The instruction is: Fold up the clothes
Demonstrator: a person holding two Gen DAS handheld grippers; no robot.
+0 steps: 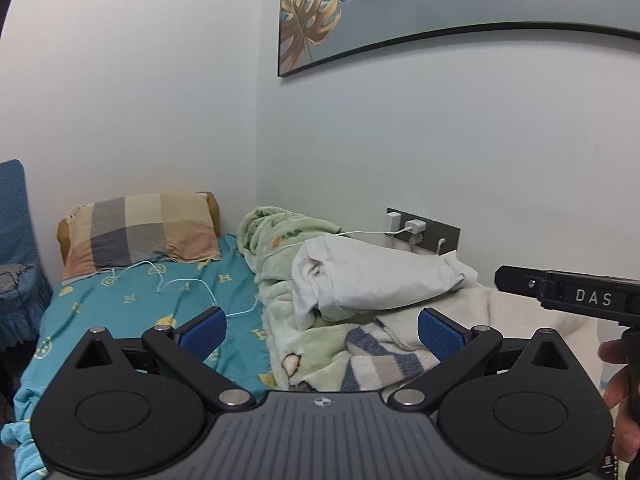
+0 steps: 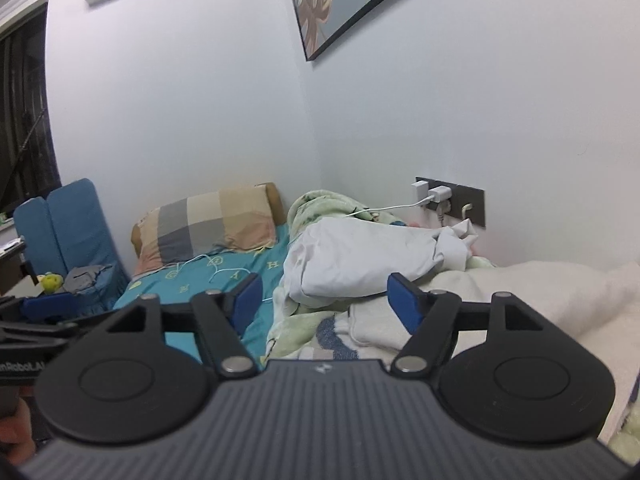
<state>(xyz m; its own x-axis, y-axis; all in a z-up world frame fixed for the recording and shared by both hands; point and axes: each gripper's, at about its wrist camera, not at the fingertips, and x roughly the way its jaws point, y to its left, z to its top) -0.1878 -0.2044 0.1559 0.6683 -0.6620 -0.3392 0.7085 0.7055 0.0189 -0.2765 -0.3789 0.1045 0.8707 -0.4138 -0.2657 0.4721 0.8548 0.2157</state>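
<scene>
A white garment (image 1: 380, 276) (image 2: 360, 264) lies bunched on the bed, on a pale green fleece blanket (image 1: 280, 264) (image 2: 320, 208). In front of it lies a cream and blue-grey striped piece (image 1: 384, 356) (image 2: 360, 328) beside a cream fleece (image 2: 540, 292). My left gripper (image 1: 322, 334) hovers open above the bed, nothing between its blue pads. My right gripper (image 2: 326, 300) is open too, held above the striped piece with nothing in it. The right tool's black body (image 1: 576, 292) and a hand show at the right edge of the left wrist view.
A checked pillow (image 1: 140, 232) (image 2: 208, 228) lies at the head of a teal sheet (image 1: 140, 308) (image 2: 200, 280). A white charging cable (image 1: 192, 284) runs from a wall socket (image 1: 424, 228) (image 2: 448, 200) across the bed. A blue chair (image 2: 72, 236) stands at the left. Walls close off the far side.
</scene>
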